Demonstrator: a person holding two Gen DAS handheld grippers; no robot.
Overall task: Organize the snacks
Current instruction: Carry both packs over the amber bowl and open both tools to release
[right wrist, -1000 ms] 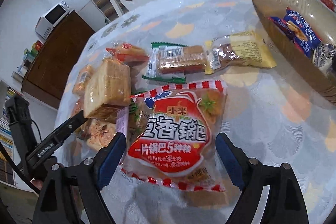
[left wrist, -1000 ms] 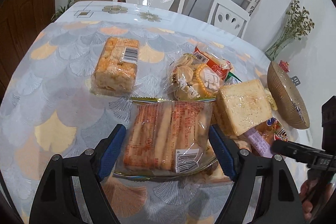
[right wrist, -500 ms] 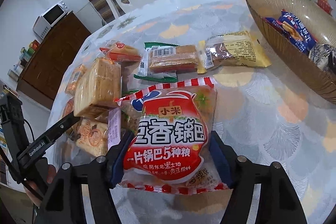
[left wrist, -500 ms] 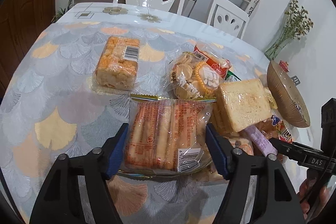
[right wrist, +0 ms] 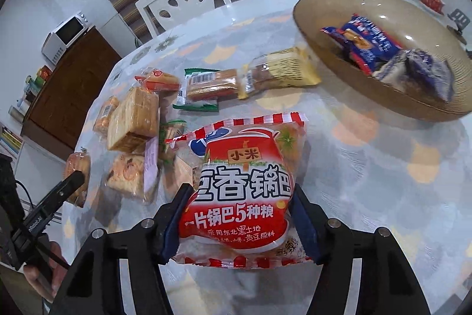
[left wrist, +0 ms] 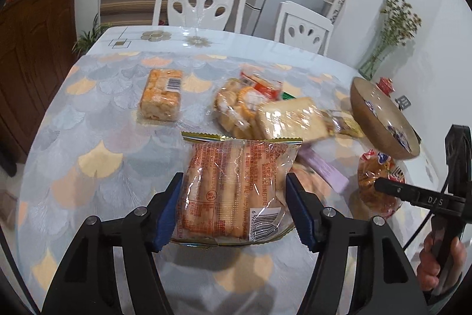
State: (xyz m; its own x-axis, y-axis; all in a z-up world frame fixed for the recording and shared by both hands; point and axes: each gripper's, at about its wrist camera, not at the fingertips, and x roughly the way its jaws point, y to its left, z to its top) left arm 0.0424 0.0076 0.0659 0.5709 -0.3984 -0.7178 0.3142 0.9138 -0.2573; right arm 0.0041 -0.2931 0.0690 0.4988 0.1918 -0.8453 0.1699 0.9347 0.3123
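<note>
My left gripper is shut on a clear pack of orange biscuit sticks and holds it lifted above the table. My right gripper is shut on a red rice-crust snack bag, also lifted. A brown bowl at the right holds blue snack packs; it also shows in the left wrist view. Loose snacks lie on the table: a toast-slice pack, a green-edged wafer pack and a yellow pack.
An orange cake block lies alone on the left of the table. Round cookies and a purple bar sit in the pile. White chairs stand behind; a flower vase is at the far right.
Both grippers closed on their packs and lifted them off the table. The left wrist view rose and pulled back; the right one rose with the red bag toward the bowl.
</note>
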